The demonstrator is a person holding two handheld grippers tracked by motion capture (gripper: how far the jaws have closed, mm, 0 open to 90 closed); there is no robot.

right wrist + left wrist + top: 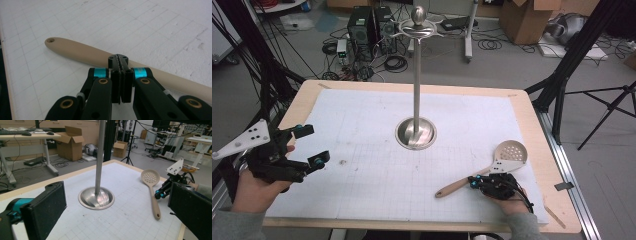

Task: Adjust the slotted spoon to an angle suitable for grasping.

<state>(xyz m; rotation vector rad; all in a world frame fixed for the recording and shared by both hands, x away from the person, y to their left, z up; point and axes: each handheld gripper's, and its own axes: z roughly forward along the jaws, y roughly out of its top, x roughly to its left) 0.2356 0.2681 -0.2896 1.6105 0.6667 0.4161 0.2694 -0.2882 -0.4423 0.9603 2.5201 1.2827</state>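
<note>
A beige slotted spoon (510,151) lies on the white grid mat at the right, its perforated head far and its handle (75,51) pointing to the near left. My right gripper (474,182) sits at the middle of the handle, jaws pressed together with nothing between them; in the right gripper view its tips (118,58) are just in front of the handle. My left gripper (312,146) hovers open over the mat's left side, empty. In the left gripper view (112,212) its wide-apart jaws frame the spoon (150,177) and the far right gripper (162,192).
A tall steel stand (415,133) with a round dished base and hooks at its top rises from the middle of the mat, also seen from the left gripper (96,198). The wooden table edge (542,150) borders the mat. Cables, boxes and tripods lie on the floor beyond.
</note>
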